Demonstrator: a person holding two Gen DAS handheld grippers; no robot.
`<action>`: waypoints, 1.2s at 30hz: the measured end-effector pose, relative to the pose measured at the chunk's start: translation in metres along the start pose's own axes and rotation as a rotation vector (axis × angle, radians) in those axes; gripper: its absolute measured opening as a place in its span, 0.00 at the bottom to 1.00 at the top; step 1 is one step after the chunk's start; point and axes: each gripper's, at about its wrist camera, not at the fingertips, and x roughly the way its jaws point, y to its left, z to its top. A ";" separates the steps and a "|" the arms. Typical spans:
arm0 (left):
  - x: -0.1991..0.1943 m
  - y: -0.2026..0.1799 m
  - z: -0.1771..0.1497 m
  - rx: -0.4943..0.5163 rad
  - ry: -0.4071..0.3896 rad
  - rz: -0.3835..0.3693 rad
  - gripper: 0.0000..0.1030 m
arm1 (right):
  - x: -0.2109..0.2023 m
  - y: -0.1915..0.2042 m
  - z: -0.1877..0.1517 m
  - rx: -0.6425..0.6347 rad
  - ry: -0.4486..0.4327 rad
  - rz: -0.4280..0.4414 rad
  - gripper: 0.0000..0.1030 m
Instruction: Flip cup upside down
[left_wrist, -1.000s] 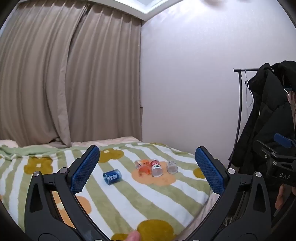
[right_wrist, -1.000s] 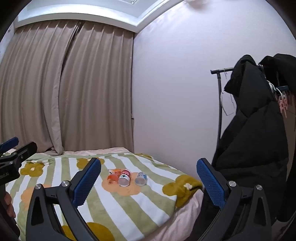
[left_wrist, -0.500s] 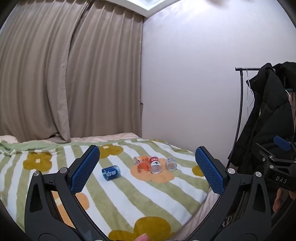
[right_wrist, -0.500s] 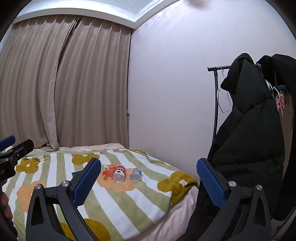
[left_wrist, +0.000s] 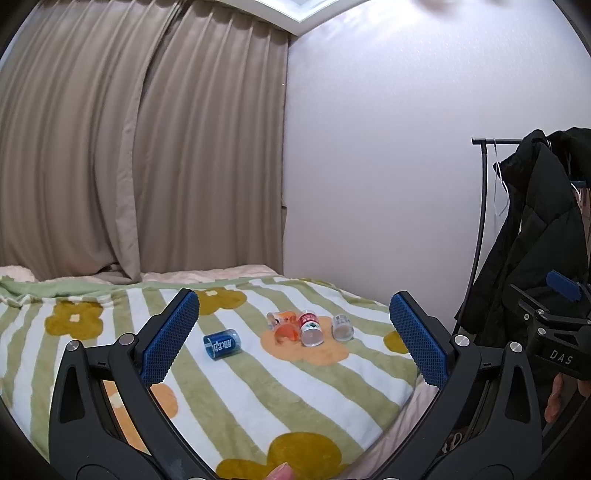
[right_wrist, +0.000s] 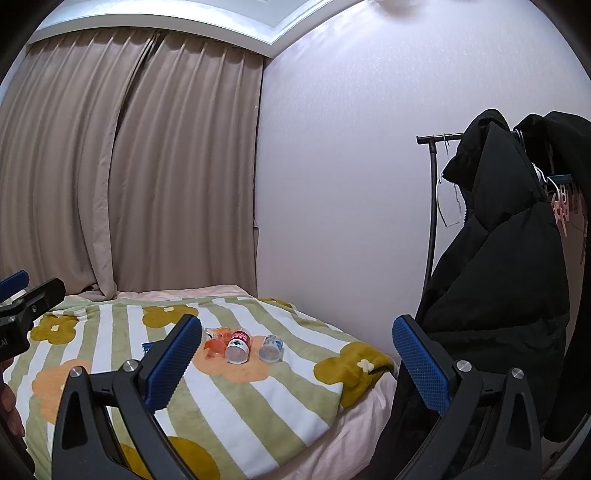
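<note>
While both grippers hung back at the near edge of the bed, neither held anything: the left gripper (left_wrist: 294, 334) had its jaws spread wide and empty, and so did the right gripper (right_wrist: 295, 354), which suggested that the approach to a cup had not yet begun. The cups lay on their sides on the striped blanket (left_wrist: 229, 398), well beyond the fingertips, so none was yet turned upside down. A blue cup (left_wrist: 221, 343) lay alone to the left, apart from a cluster of four on an orange flower patch: a clear cup (left_wrist: 274, 319) at the far left, an orange cup (left_wrist: 286, 332) beside it, a red-labelled cup (left_wrist: 310, 328) touching or nearly touching the orange one, and a small clear cup (left_wrist: 342, 327) to the right. The open jaws probably served to frame a target before closing in. A black coat (right_wrist: 498, 277) hung on a rack at the right. Compared with a second before, the cups sat a little lower and farther off in both views, so the grippers had tilted up or drawn back slightly; nothing on the blanket had moved.
</note>
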 end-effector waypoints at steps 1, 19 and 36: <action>0.000 0.000 0.000 0.001 0.000 0.002 1.00 | 0.000 0.000 0.000 -0.001 0.000 0.000 1.00; 0.001 0.001 -0.002 -0.005 0.002 0.004 1.00 | 0.000 0.005 -0.001 -0.007 0.002 0.004 1.00; 0.001 0.000 -0.001 -0.007 -0.001 0.005 1.00 | 0.000 0.006 0.001 -0.007 0.004 0.003 1.00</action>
